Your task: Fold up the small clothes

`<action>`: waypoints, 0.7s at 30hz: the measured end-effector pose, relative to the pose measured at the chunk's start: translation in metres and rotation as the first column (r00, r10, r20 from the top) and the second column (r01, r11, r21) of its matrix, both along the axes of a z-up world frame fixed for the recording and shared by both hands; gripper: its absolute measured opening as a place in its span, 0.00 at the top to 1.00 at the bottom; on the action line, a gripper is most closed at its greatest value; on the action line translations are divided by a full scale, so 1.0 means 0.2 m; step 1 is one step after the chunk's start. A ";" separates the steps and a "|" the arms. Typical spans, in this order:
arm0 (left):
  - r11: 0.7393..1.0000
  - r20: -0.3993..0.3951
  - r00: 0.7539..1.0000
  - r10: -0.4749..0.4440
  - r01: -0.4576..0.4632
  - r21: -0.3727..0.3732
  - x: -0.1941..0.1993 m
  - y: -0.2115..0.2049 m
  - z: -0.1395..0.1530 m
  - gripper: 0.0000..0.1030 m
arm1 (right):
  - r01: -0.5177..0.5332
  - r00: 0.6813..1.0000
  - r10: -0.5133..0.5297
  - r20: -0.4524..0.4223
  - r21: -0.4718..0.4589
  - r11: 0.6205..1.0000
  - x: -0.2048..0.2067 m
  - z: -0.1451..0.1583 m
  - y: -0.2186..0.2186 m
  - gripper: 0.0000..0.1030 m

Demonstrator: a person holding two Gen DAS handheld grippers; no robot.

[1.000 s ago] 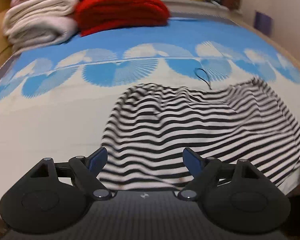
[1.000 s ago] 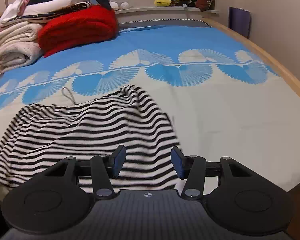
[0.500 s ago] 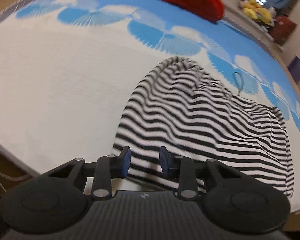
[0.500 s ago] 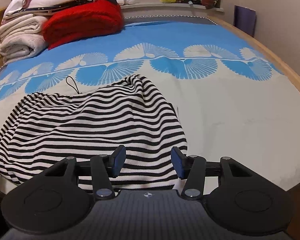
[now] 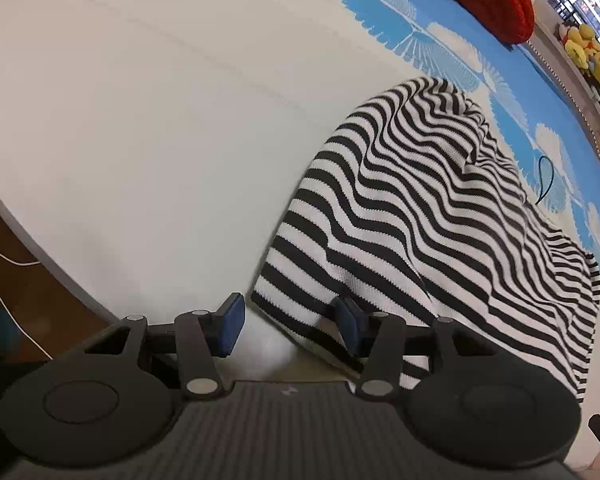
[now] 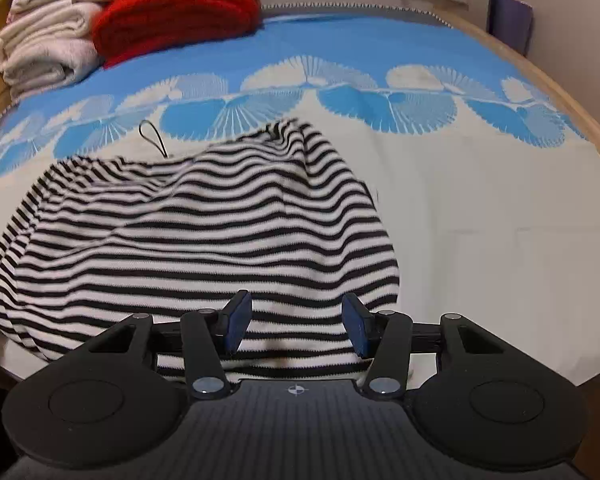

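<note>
A black-and-white striped garment (image 6: pixel 204 236) lies spread on the bed near its front edge, with a thin black loop (image 6: pixel 152 138) at its far side. It also shows in the left wrist view (image 5: pixel 432 216). My left gripper (image 5: pixel 288 322) is open at the garment's near left corner; the hem lies between the jaws and drapes over the right finger (image 5: pixel 346 318). My right gripper (image 6: pixel 296 326) is open, low over the garment's near right hem, with striped cloth between its fingers.
The bed cover (image 6: pixel 480 208) is white in front and blue with fan shapes behind. Folded red blanket (image 6: pixel 176 20) and white towels (image 6: pixel 44 52) are stacked at the far left. Plush toys (image 5: pixel 588 48) line the far ledge. The bed's wooden edge (image 6: pixel 572 108) runs along the right.
My left gripper has swung left to the garment's corner, narrowed its jaws half a second ago, and now stands open again. My right gripper has moved a little closer over the hem, still open.
</note>
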State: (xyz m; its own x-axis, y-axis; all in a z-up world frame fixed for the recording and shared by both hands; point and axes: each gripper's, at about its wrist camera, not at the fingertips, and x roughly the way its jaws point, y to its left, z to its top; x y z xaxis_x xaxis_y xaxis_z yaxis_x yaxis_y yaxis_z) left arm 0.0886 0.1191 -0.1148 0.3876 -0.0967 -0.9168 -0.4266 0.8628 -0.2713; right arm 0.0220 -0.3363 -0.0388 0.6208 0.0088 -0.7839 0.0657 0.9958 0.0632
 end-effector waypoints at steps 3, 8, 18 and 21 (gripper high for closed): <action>1.000 0.025 1.000 -0.002 0.002 0.026 0.01 -0.02 -0.01 0.47 | 0.006 0.999 -0.008 -0.050 -0.024 1.000 0.02 -0.04 0.00 0.50; 0.999 0.072 0.997 -0.005 0.002 0.050 0.00 -0.05 0.00 0.83 | 0.028 0.992 -0.034 -0.121 -0.055 0.998 0.05 -0.12 -0.01 0.50; 0.980 0.213 0.969 -0.123 0.085 0.180 -0.03 -0.14 0.18 0.92 | 0.110 0.975 -0.116 -0.190 -0.042 0.993 0.08 -0.16 -0.09 0.50; 0.955 0.223 0.956 -0.192 0.130 0.266 -0.04 -0.23 0.21 0.92 | 0.123 0.970 -0.128 -0.205 -0.040 0.992 0.09 -0.16 -0.11 0.50</action>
